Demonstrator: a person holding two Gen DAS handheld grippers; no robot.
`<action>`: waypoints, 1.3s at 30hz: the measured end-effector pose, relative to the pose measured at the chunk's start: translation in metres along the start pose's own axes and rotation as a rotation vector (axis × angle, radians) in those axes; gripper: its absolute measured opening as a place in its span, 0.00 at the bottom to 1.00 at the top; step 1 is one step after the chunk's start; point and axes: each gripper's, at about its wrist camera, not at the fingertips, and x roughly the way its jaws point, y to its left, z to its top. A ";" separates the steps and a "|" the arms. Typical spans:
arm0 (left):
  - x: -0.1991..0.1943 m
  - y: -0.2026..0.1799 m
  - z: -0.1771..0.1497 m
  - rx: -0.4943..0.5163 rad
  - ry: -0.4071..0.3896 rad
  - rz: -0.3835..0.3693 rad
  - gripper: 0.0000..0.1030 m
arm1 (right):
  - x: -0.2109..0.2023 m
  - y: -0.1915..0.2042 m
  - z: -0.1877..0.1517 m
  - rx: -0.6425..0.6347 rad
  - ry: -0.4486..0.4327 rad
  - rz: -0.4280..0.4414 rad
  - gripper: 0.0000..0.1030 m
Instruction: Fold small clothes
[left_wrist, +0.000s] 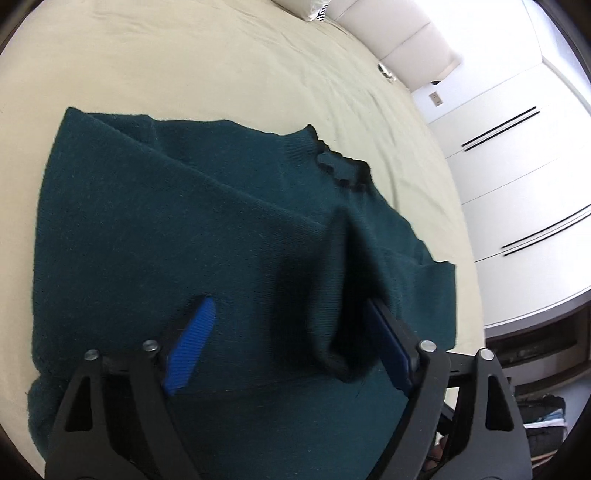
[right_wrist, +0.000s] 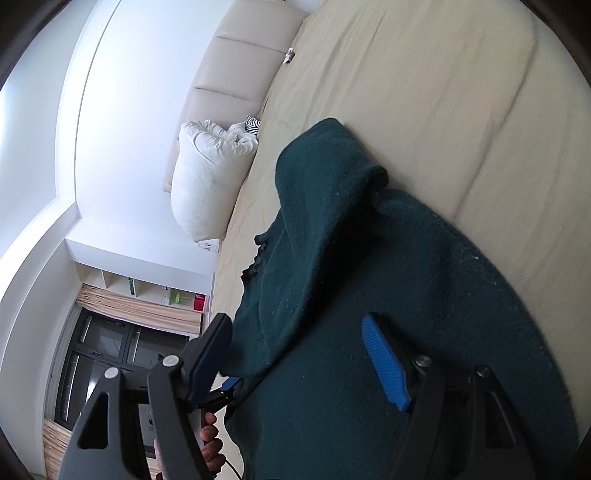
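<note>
A dark green knitted sweater lies on the beige bed, its collar toward the far right and one side folded over the body. My left gripper is open just above it, with a raised ridge of the knit between the blue pads. The sweater also fills the right wrist view, with a folded flap rising at its far end. My right gripper is open over the sweater's edge, one finger past the fabric on the left.
White pillows and a padded headboard lie at the bed's far end. White wardrobe doors stand beside the bed. Shelves and a dark window are beyond the bed edge. The other hand's handle shows low.
</note>
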 end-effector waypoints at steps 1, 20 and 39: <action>0.002 -0.001 -0.001 -0.005 0.005 -0.001 0.80 | -0.001 0.000 0.000 -0.001 -0.001 -0.001 0.74; 0.017 -0.012 0.004 -0.014 0.051 -0.013 0.49 | 0.007 0.003 -0.001 -0.033 0.000 -0.038 0.73; 0.008 0.012 0.008 -0.017 -0.024 0.041 0.06 | 0.003 0.004 -0.001 -0.020 -0.005 0.005 0.74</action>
